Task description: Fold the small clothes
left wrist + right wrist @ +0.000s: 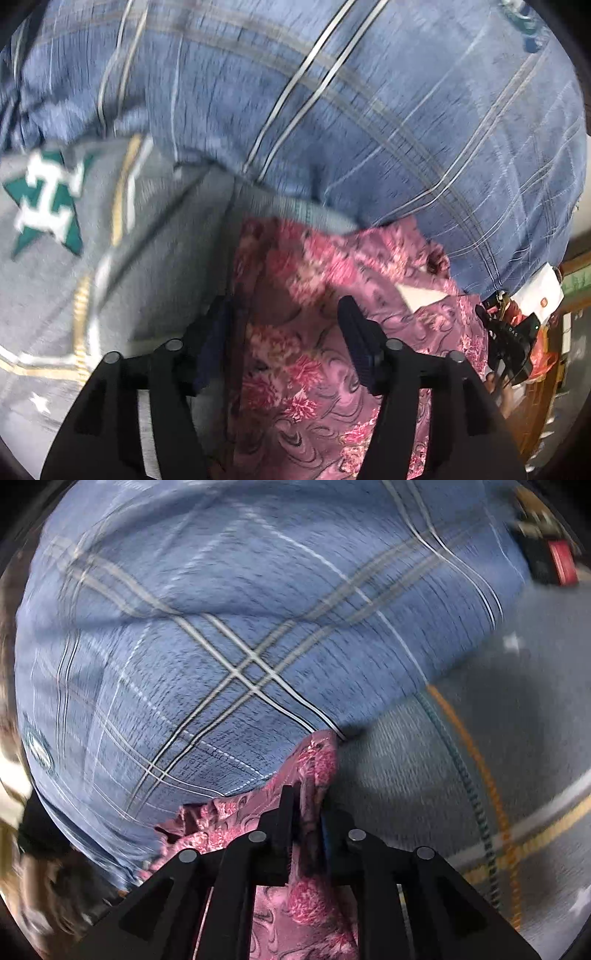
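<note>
Near the camera, between a blue plaid quilt [369, 110] and a grey blanket [166, 266], lies the pink floral garment [303, 332]. It could slip loose if pulled, since only a thin bunch is pinched. The right gripper [306, 812] is clamped on that cloth; the left gripper [284, 332] stands apart, straddling it without pressing.

You work over a grey blanket [173, 258] with gold and white lines and a green star. On it lie a blue plaid cloth [369, 110] and, touching its edge, the pink floral garment [314, 332].
</note>
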### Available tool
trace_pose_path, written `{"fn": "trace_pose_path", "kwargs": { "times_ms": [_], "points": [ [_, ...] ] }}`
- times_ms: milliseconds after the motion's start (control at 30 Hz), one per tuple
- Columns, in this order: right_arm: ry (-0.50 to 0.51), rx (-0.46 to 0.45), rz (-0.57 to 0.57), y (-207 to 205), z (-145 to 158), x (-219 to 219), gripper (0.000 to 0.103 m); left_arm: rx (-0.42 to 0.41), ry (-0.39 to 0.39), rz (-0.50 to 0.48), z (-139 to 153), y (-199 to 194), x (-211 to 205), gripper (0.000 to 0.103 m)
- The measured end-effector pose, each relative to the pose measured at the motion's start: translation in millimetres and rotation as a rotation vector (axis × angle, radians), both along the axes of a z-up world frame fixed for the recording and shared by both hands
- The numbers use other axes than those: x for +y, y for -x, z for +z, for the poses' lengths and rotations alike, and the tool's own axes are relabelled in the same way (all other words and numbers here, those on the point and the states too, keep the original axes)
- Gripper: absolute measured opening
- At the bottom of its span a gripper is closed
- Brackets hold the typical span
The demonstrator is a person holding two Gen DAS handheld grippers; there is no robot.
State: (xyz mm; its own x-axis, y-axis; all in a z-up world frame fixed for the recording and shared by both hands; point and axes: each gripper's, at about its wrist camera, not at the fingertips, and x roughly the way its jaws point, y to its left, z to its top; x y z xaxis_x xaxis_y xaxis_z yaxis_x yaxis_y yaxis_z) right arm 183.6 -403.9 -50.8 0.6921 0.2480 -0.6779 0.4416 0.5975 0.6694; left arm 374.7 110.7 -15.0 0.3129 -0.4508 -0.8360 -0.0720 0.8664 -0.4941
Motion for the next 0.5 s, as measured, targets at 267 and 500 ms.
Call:
{"fn": "trace_pose_path", "kwargs": {
  "times_ms": [267,500],
  "points": [
    [0.146,-0.194,0.077,0.7,45.5,24.5,0.006,-0.17,-0.005,-0.001,33.1,11.2,-7.1,0.005],
    [0.085,-0.146,-0.088,-9.4,27.1,-0.8,0.006,-0.105,-0.085,0.124,9.0,-2.3,11.4,0.008]
  ]
}}
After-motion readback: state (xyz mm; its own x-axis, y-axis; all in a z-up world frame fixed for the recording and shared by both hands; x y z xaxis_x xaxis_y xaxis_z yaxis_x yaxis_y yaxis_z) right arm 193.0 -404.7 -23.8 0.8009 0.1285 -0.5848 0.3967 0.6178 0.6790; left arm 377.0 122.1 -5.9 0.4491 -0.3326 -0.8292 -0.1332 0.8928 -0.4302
